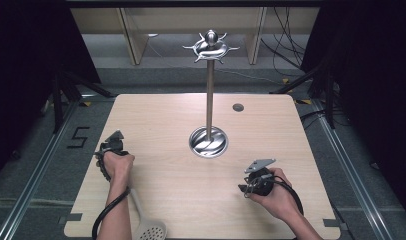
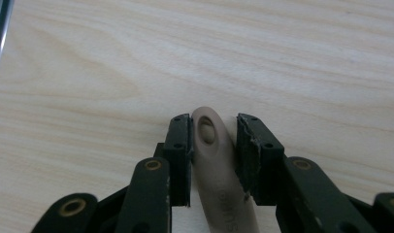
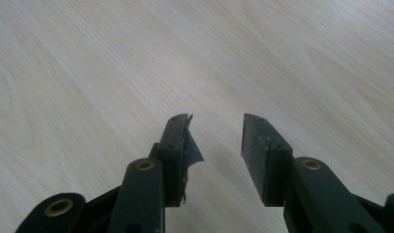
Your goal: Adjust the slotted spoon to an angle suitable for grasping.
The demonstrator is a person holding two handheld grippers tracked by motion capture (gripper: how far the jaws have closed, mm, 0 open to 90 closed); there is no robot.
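A beige slotted spatula lies near the table's front left, its perforated head (image 1: 152, 231) at the front edge and its handle (image 2: 215, 160) running back under the person's left forearm. My left gripper (image 1: 110, 145) (image 2: 214, 124) points down at the table, and its pads sit against both sides of the handle's rounded tip with the hanging hole. My right gripper (image 1: 251, 182) (image 3: 217, 121) hovers over bare wood at the front right, jaws apart with nothing between them. A torn pad edge shows on its left jaw.
A tall metal utensil stand rises from a round shiny base (image 1: 208, 141) at the table's middle, with hooks at its top (image 1: 209, 47). A dark round plug (image 1: 238, 107) sits in the tabletop (image 1: 271, 135) behind it. Cables trail from both grippers.
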